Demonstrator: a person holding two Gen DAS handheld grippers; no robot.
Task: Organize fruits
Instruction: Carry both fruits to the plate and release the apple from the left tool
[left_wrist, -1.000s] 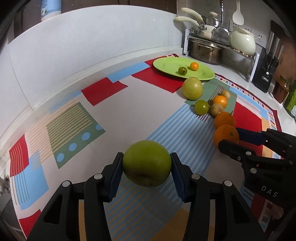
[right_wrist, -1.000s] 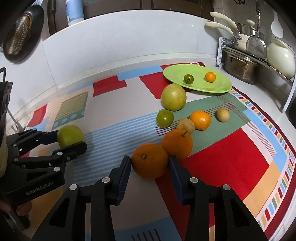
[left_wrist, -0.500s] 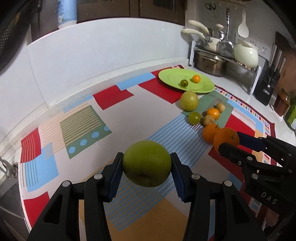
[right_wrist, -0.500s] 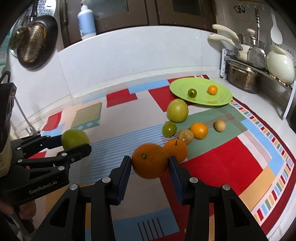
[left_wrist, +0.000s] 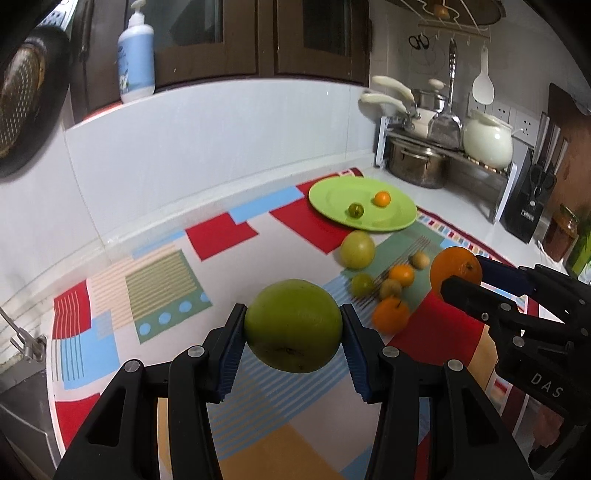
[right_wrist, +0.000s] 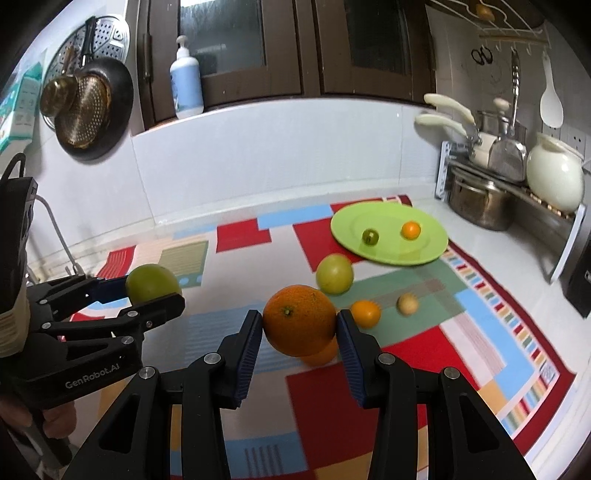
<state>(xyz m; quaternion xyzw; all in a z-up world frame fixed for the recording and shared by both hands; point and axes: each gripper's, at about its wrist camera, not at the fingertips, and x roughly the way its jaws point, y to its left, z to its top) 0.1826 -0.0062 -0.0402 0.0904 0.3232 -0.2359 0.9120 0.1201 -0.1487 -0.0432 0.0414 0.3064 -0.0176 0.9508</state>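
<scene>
Carrying one fruit per side: left tool (left_wrist: 292, 332) pinches a big green fruit (left_wrist: 293, 325) across its widest part, pads flat on both flanks, lifted clear of the mat; right tool (right_wrist: 300, 332) is clamped on a large orange (right_wrist: 299, 320) the same way, also up in the air. Mid-girth grips make sense w/ round, smooth fruit, since a hold higher or lower would prob let it squirt out. Both tools point toward the green plate (right_wrist: 347, 225) at the far end of the patterned mat (left_wrist: 221, 232) on the table, which already holds a small green fruit (right_wrist: 370, 236) and a small orange one (right_wrist: 411, 229), so the plate looks like the collection spot. Not yet on it: a pale yellow-green fruit (left_wrist: 357, 249) just in front of the plate's near rim, plus a loose cluster nearer the tools w/ a mid-size orange (left_wrist: 390, 315), a small green one (left_wrist: 362, 283), a small orange one (left_wrist: 401, 275) and two small tan ones. Judging by that, task is early, approx two placed, two in transit, rest waiting. Plate sits near the pot rack (left_wrist: 443, 162), so the approach needs care.
</scene>
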